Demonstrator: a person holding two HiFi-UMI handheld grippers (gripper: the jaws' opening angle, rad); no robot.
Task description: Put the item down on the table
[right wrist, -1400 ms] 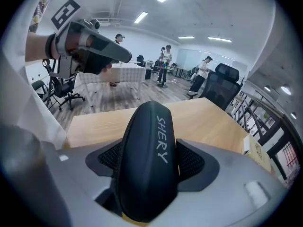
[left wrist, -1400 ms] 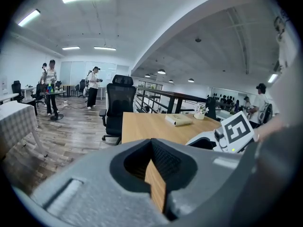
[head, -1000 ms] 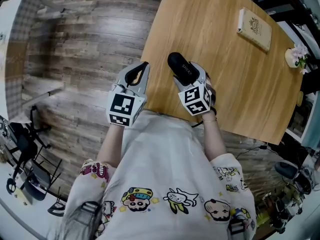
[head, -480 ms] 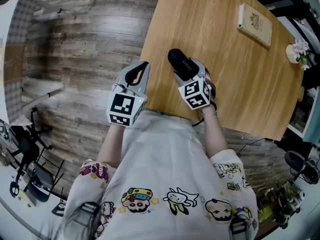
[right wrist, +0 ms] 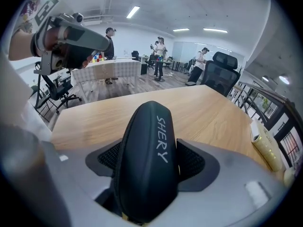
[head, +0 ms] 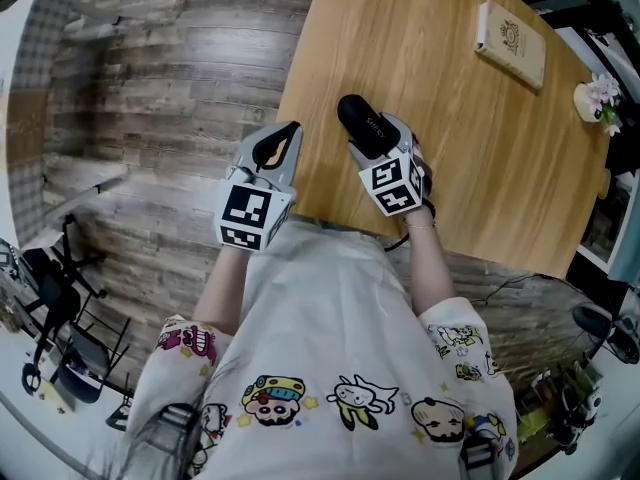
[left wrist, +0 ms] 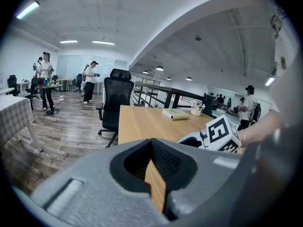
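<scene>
The right gripper (head: 378,151) is clamped on a black zipped case (right wrist: 147,145), its pads pressing the two long sides while the rounded end marked "SHERY" juts out beyond the jaws. The case hangs over the near left part of the wooden table (head: 450,108), and the right gripper view suggests its underside is clear of the wood (the head view cannot settle whether it touches). The left gripper (head: 272,150) sits just beside the table's near left edge, apparently over the plank floor (head: 170,78), with its jaws drawn nearly together so that only a thin sliver of tabletop shows between them, and nothing is held there. Farther out, a flat tan box (head: 510,46) lies near the far side and a small pot of flowers (head: 597,103) stands at the right edge, both well apart from the case. The step in hand looks like the lowering itself. To do it well, I would bring the case down level so that its long flat side meets the wood, rather than its nose, and set it a little inward from the edge. The jaws should part only once the weight is resting, and the gripper should then draw straight back so the pads do not drag or roll the smooth shell.
</scene>
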